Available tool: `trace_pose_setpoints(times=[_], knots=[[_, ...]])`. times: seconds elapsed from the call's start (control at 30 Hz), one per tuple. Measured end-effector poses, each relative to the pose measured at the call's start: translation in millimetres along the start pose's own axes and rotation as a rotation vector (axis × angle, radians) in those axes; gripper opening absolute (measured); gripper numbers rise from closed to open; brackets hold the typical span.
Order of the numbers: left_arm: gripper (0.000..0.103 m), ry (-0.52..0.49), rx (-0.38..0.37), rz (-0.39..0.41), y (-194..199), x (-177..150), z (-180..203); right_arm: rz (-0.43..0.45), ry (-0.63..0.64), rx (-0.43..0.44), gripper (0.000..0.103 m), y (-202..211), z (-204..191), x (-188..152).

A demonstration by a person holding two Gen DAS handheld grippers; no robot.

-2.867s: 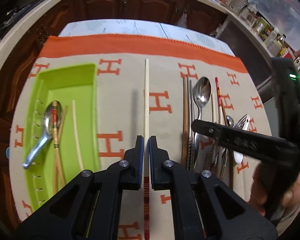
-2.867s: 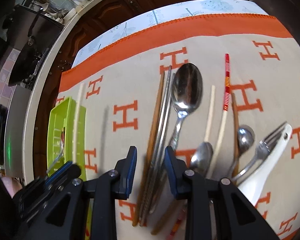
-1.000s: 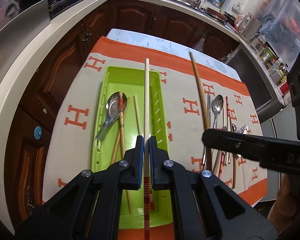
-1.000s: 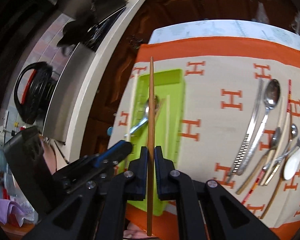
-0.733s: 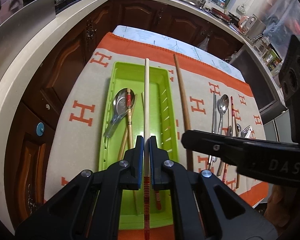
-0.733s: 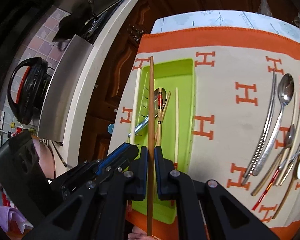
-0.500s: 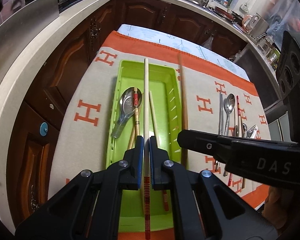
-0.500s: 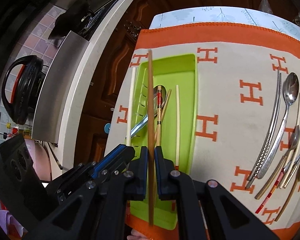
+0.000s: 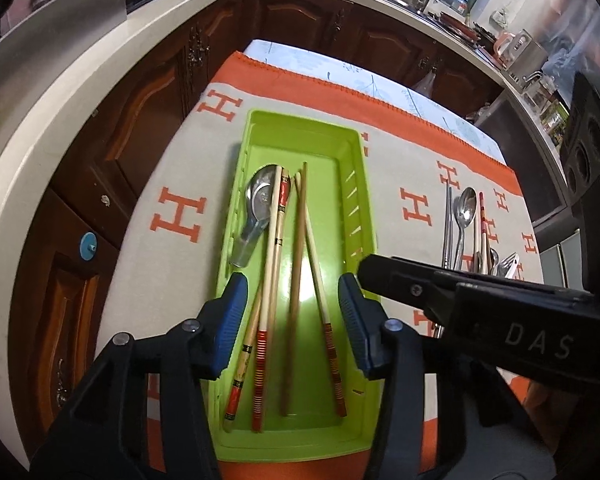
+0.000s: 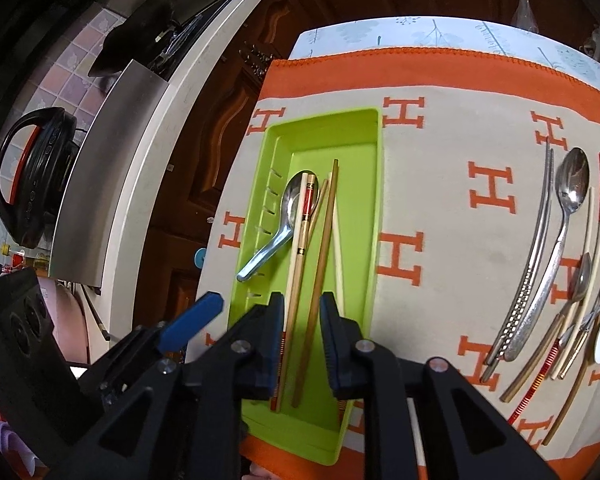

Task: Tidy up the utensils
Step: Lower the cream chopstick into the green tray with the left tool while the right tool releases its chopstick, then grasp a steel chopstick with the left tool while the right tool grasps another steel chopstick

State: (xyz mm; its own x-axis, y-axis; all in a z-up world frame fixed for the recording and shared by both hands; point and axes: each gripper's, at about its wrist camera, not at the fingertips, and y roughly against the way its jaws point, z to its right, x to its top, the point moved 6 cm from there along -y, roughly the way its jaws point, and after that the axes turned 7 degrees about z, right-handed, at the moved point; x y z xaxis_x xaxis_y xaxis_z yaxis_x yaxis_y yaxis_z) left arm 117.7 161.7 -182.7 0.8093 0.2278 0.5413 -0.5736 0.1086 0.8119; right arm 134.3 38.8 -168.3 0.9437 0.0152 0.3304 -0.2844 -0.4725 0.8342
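Note:
The green tray [image 9: 300, 124] lies on the cloth right under both grippers. In it are a metal spoon [image 9: 260, 200], a brown wooden chopstick [image 9: 296, 280] and pale chopsticks with red-banded ends [image 9: 261, 356]. My left gripper [image 9: 292, 292] is open above the tray's near half, holding nothing. My right gripper [image 10: 302, 304] is open too, its jaws either side of the brown chopstick [image 10: 320, 272] without touching it. The spoon [image 10: 296, 204] sits in the tray's [image 10: 376, 184] left half. Several loose utensils [image 10: 560, 240] lie in a row on the cloth to the right.
An orange-bordered cloth with H marks [image 10: 440, 184] covers the table. A pale counter with dark wooden cabinets [image 9: 148, 92] curves around the left and far sides. A black appliance [image 10: 32, 176] stands on it. The right gripper's body [image 9: 480, 300] crosses the left view.
Both grippers have opened. The pale red-banded chopstick from the left and the brown chopstick from the right now lie in the green tray.

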Motion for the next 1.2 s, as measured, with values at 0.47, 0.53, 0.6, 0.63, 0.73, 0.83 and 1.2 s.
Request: trace_pose_setpoints(times=[0.47,0.53,0.6,0.63,0.73,0.83,1.2], knots=[[0.044,-0.024,0.039,0.030,22,-4,-4,0.065,0.024,-0.039,0.019,36,25,-19],[0.044,-0.038,0.046,0.035,26,-5,-1,0.076,0.029,-0.050,0.019,44,32,-24],[0.044,-0.051,0.047,0.040,30,-7,3,0.089,0.029,-0.064,0.019,52,40,-30],[0.044,-0.056,0.047,0.042,32,-7,5,0.096,0.025,-0.069,0.019,57,45,-32],[0.044,-0.080,0.044,0.046,36,-9,17,0.119,0.003,-0.077,0.019,71,62,-40],[0.044,-0.108,0.033,0.043,38,-11,34,0.145,-0.025,-0.083,0.019,85,78,-46],[0.044,-0.246,-0.010,0.008,21,-15,112,0.230,-0.129,-0.101,0.019,120,134,-48]])
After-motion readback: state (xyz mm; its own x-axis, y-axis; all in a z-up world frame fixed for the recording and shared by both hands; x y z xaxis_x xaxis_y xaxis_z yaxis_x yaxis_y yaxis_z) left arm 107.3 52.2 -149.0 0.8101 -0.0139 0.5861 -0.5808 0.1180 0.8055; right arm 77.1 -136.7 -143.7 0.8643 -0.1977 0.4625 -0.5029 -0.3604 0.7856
